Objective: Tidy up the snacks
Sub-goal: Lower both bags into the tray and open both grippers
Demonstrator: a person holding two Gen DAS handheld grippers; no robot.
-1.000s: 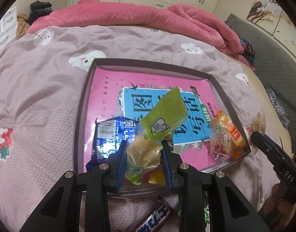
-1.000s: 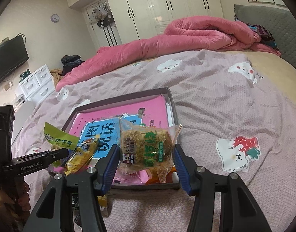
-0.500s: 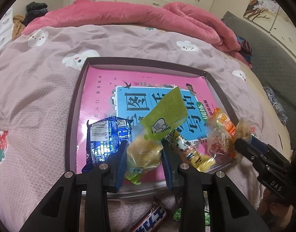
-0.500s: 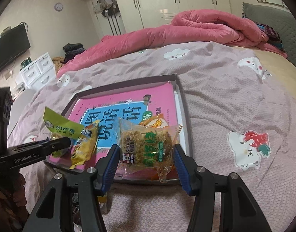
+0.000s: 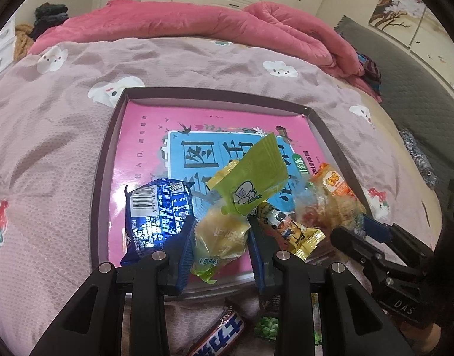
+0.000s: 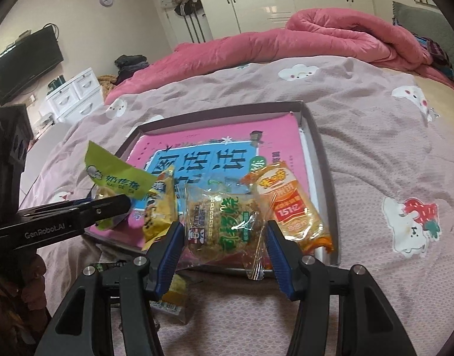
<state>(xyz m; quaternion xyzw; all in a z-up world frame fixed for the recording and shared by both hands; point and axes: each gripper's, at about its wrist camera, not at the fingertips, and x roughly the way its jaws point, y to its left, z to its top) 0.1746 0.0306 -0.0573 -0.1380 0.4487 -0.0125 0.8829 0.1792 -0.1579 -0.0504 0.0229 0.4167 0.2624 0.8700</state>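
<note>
Both tongs are loaded. Your left gripper is clenched on the green-topped packet: long axis runs up and away from the jaws, green flap tilted to the far right. It hangs over the near edge of the tray, between the blue packet on its left and the yellow packet on its right.

Your right gripper grips the clear pastry packet across its width, over the tray's near right corner, just beside the orange packet.

The key relation: both packets are already above the tray floor, so release is straight down.

Readable: "Ximaxi" on the pastry packet, "GenRobot.AI" and "DAS" on the gripper bodies. The pink book cover's characters aren't reliably readable.
</note>
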